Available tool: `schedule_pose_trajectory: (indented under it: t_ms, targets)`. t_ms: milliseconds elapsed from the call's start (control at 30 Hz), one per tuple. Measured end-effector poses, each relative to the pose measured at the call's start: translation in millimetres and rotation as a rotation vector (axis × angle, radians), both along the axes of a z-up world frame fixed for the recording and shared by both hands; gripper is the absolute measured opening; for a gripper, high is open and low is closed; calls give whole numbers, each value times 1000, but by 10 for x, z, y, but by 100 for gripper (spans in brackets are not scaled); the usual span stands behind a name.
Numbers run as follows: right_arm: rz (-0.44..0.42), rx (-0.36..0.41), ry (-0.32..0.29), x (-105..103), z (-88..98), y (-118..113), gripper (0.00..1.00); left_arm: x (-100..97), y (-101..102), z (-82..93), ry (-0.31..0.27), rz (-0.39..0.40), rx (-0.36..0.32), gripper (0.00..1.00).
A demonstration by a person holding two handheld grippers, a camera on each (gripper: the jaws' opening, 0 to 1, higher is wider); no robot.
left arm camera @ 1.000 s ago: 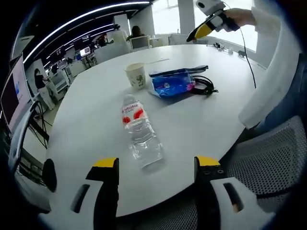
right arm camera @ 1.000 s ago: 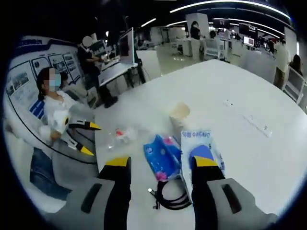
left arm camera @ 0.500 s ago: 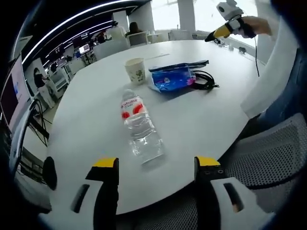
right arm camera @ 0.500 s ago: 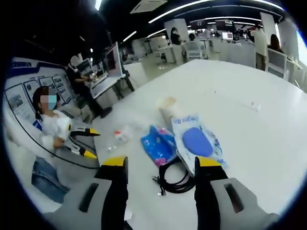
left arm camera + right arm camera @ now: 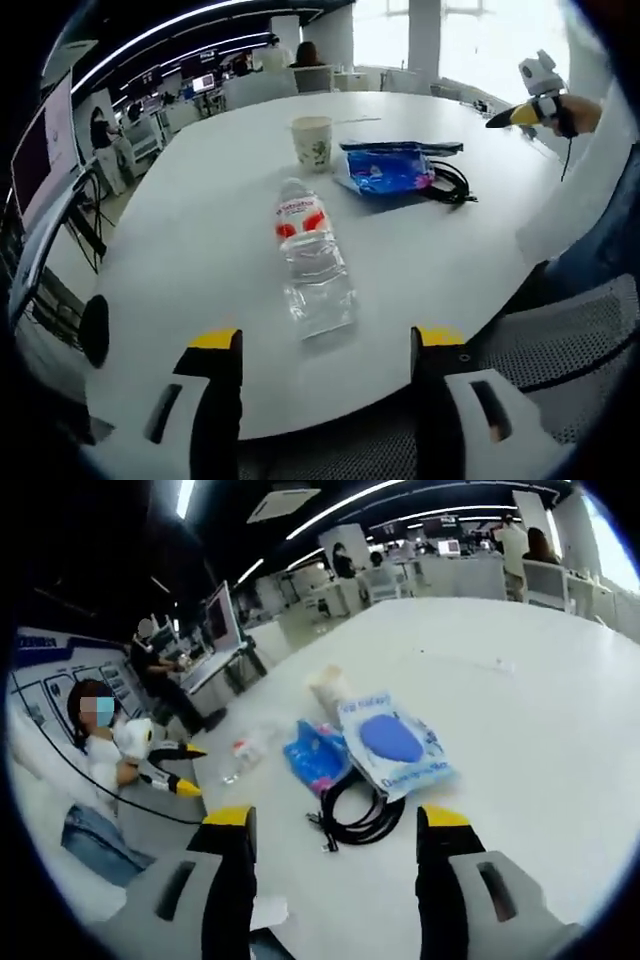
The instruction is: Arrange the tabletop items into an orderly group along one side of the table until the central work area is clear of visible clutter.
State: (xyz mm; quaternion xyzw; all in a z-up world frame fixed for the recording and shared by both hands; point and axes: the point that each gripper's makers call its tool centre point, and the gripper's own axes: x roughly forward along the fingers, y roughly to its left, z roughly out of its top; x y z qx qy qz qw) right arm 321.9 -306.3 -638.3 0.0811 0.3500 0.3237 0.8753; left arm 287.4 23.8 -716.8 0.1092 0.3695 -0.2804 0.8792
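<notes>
A clear water bottle (image 5: 313, 262) with a red label lies on its side on the white round table (image 5: 180, 230), just beyond my open left gripper (image 5: 327, 340). Farther back stand a paper cup (image 5: 312, 142), a blue packet (image 5: 385, 168) and a coiled black cable (image 5: 450, 182). My right gripper (image 5: 535, 100) hovers above the far right edge. In the right gripper view, my open right gripper (image 5: 336, 820) hangs over the cable (image 5: 355, 815). Past it lie the blue packet (image 5: 315, 755), a white-and-blue wipes pack (image 5: 392, 742), the cup (image 5: 330, 688) and the bottle (image 5: 245, 758). The left gripper (image 5: 165, 765) is across the table.
A grey mesh chair (image 5: 560, 330) sits at the table's near right edge. A monitor (image 5: 40, 160) stands to the left. A person (image 5: 100, 740) sits at the table's edge. Wide bare table (image 5: 520, 710) stretches right of the items, with a small object (image 5: 497, 664) on it.
Both views shifted with the hands. The right gripper drew back from over the packs to above the cable, dropping lower right in the left gripper view. The table items stayed put.
</notes>
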Motion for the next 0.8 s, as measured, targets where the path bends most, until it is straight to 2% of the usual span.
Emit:
schedule_pose_trajectory:
  t_ms: [100, 200, 267, 333, 367, 400, 433, 467, 567, 633, 700, 800]
  targets:
    - [-19, 19, 1, -76, -13, -53, 65, -22, -29, -24, 15, -17, -3, 72]
    - [-17, 23, 5, -131, -62, -87, 65, 0, -57, 51, -9, -16, -23, 72]
    - [2, 7, 22, -187, -126, -87, 65, 50, -115, 151, -26, 3, -104, 72]
    - [36, -15, 17, -227, -139, -86, 64, 113, -105, 219, -17, 70, -166, 71]
    - [39, -17, 10, -224, -126, -91, 64, 180, -96, 275, -21, 126, -207, 71]
    - [18, -5, -7, -134, -77, -190, 64, 229, -102, 316, -34, 148, -224, 68]
    - [10, 0, -9, -110, -72, -209, 64, 405, -155, 419, -54, 179, -208, 66]
    - [3, 4, -8, -86, -73, -232, 64, 466, -182, 446, -57, 174, -200, 65]
    - [-1, 10, -12, -48, -58, -253, 63, 553, -229, 460, 6, 184, -197, 57]
    - [-1, 15, -13, -51, -59, -255, 63, 698, -266, 521, -9, 184, -200, 58]
    - [-4, 21, -10, -65, -86, -270, 62, 854, -291, 551, 0, 208, -211, 60]
    - [-22, 32, 0, -122, -157, -301, 61, 1043, -352, 571, 20, 230, -226, 57]
